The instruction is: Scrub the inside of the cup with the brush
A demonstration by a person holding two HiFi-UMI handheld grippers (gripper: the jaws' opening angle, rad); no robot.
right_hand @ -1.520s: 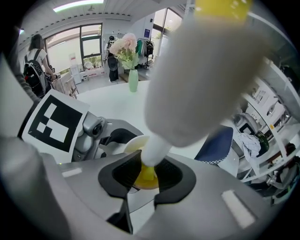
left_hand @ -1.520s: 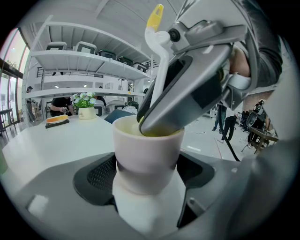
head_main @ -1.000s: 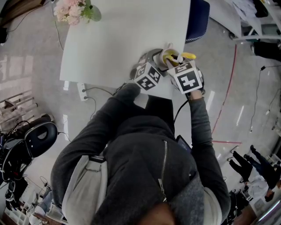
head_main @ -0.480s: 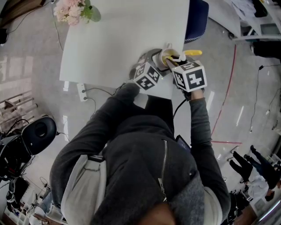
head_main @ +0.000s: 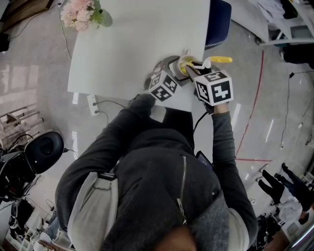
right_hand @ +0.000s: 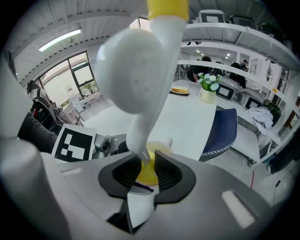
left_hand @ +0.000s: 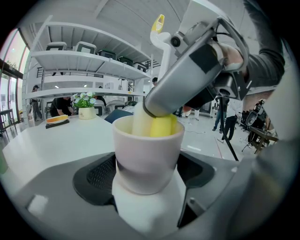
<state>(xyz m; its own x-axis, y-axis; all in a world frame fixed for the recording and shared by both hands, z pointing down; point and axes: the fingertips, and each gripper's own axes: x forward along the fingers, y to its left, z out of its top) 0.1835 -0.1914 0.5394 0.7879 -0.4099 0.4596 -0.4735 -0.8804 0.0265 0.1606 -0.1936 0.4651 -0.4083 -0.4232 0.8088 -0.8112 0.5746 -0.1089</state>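
Note:
A white cup point(left_hand: 146, 154) sits upright between the jaws of my left gripper point(left_hand: 147, 180), which is shut on its lower body. In the head view the cup point(head_main: 186, 63) is held at the near right corner of the white table point(head_main: 137, 44). My right gripper point(right_hand: 146, 171) is shut on the white handle of the brush point(right_hand: 150, 98). The brush's yellow sponge head point(left_hand: 161, 125) is down inside the cup, and its yellow handle end point(head_main: 219, 60) sticks out to the right. The right gripper point(head_main: 198, 68) leans over the cup's rim.
A pot of pink flowers point(head_main: 81, 12) stands at the table's far left corner. A blue chair point(head_main: 219, 19) is at the table's right side. A power strip with cables point(head_main: 92, 103) lies on the floor by the table's near edge.
The right gripper has tilted and shifted slightly right, swinging the brush's yellow handle end further right and up. The left gripper and the cup have stayed where they were.

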